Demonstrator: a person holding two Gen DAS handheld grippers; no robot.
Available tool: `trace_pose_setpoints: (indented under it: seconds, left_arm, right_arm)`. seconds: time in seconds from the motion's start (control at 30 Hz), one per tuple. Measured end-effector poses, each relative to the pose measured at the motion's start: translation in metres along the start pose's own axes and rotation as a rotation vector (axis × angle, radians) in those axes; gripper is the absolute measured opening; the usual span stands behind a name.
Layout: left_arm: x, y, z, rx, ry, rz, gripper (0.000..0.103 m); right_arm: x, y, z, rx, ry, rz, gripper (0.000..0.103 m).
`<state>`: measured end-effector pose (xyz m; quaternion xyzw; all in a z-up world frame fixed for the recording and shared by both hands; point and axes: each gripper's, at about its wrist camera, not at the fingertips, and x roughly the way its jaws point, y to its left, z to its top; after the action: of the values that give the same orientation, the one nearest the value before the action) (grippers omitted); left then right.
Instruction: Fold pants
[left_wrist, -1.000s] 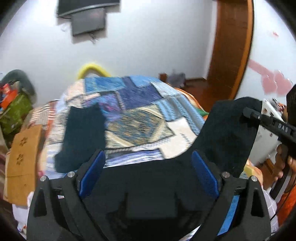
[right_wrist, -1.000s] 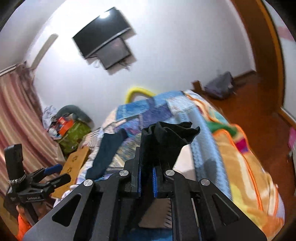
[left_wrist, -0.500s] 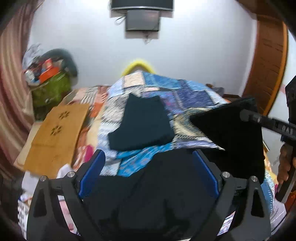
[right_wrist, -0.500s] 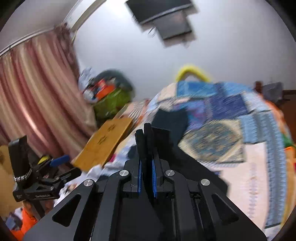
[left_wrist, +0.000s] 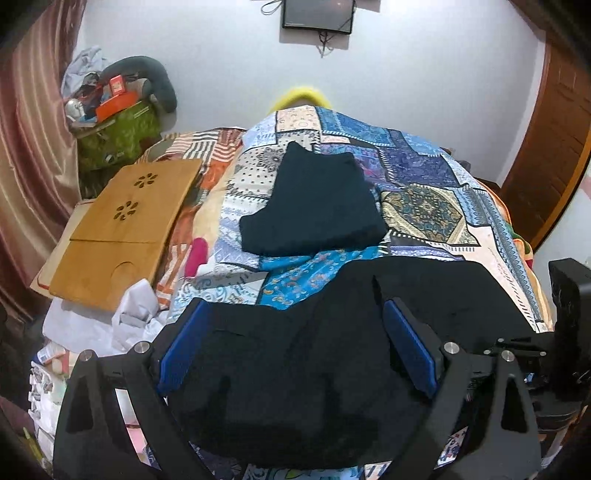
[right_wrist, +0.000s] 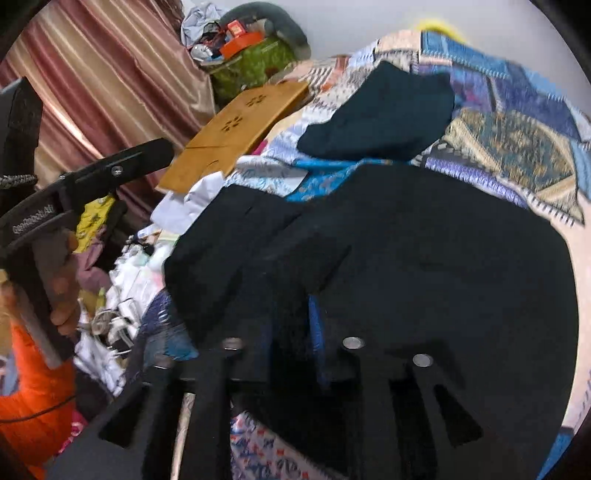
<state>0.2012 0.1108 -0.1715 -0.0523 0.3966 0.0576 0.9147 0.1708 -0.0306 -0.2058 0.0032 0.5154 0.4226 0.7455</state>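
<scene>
Black pants (left_wrist: 332, 350) lie on the near part of a patchwork bedspread (left_wrist: 424, 173); they also fill the right wrist view (right_wrist: 424, 266). My left gripper (left_wrist: 295, 343) is open, its blue pads wide apart over the pants. My right gripper (right_wrist: 291, 317) is shut on a fold of the pants, low against the bed; its body shows at the right edge of the left wrist view (left_wrist: 532, 365). A folded dark teal garment (left_wrist: 314, 206) lies farther up the bed, also seen in the right wrist view (right_wrist: 384, 118).
A wooden lap tray (left_wrist: 118, 225) lies at the bed's left side. A green bag with clutter (left_wrist: 118, 125) stands by the striped curtain (left_wrist: 26, 147). White cloths and papers (left_wrist: 122, 314) lie at the near left. A wooden door (left_wrist: 554, 122) is at right.
My right gripper swung left and down with the pants leg, laying it over onto the bed. My left gripper turned left and lowered over the pants, still open.
</scene>
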Motion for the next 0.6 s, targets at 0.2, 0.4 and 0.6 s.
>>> trace_pose_setpoints:
  seconds: [0.2,0.4,0.6]
  left_arm:
    - [0.012,-0.037,0.012,0.083,0.015,-0.048,0.095]
    - [0.042,-0.088,0.022,0.187,0.064,-0.1,0.095]
    - [0.093,-0.145,0.02,0.299,0.194,-0.154,0.095]
  right_arm:
    - [-0.059,-0.005,0.0,-0.075,-0.133,-0.078,0.047]
    - [-0.088,-0.046,0.011,-0.101,-0.237,-0.325,0.053]
    - [-0.057,-0.098,0.003,-0.024,-0.128,-0.368,0.053]
